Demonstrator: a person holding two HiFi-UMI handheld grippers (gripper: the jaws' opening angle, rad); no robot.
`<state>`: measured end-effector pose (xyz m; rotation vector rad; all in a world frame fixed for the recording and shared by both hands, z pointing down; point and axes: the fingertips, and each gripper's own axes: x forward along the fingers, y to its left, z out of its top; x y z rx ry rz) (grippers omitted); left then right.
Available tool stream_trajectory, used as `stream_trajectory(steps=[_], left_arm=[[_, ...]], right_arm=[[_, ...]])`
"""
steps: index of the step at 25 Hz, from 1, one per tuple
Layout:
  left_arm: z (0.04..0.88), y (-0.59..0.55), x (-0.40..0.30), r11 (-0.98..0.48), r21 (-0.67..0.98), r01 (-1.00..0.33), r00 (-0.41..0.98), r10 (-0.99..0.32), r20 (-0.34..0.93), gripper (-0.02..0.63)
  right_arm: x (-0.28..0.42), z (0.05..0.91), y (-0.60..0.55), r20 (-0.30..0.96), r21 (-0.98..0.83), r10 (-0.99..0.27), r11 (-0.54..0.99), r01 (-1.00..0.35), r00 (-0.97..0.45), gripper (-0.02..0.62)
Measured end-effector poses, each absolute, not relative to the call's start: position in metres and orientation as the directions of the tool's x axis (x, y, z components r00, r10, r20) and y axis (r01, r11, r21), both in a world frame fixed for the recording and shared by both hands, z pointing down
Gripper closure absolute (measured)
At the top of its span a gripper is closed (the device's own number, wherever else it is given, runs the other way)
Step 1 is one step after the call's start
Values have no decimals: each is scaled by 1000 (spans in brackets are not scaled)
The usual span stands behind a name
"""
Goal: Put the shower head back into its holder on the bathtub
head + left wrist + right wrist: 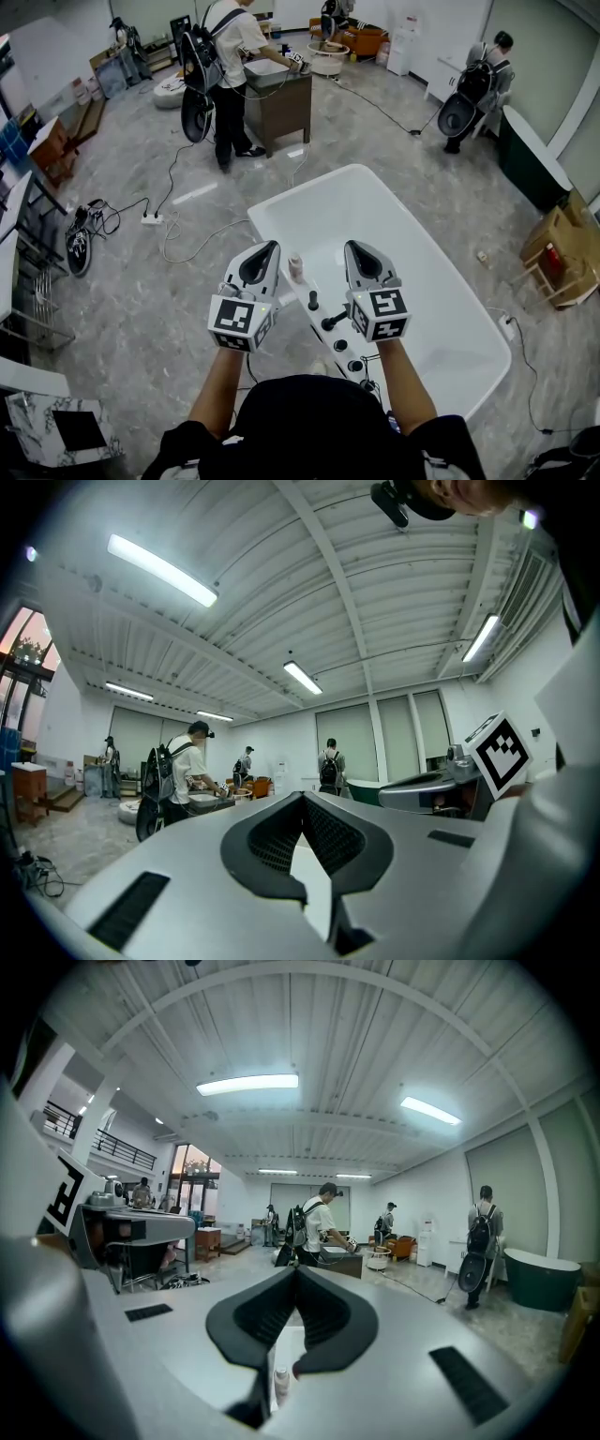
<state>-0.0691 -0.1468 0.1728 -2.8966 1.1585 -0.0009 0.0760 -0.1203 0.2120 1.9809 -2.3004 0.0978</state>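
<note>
Now left gripper (271, 248) and right gripper (352, 248), two in all, have jaws together at one bathtub (394, 216).

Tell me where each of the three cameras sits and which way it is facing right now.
Head view: on the person's head, looking steeply down at the white bathtub; both forearms, the left gripper and the right gripper show.
Left gripper view: on the left gripper, looking level across the room along its closed jaws; the right gripper shows at right.
Right gripper view: on the right gripper, looking about level along its closed jaws; the left gripper shows at left.
Shared: all three catch the person with a backpack at the counter.
</note>
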Motion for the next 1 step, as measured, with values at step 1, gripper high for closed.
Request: stream_trajectory(steps=[1], left_arm=[[173,-147,-69,-724,-22,-690,724,-690,-8,591]], right_arm=[[77,212,-120,122,19,-982,148,-989,-145,572]])
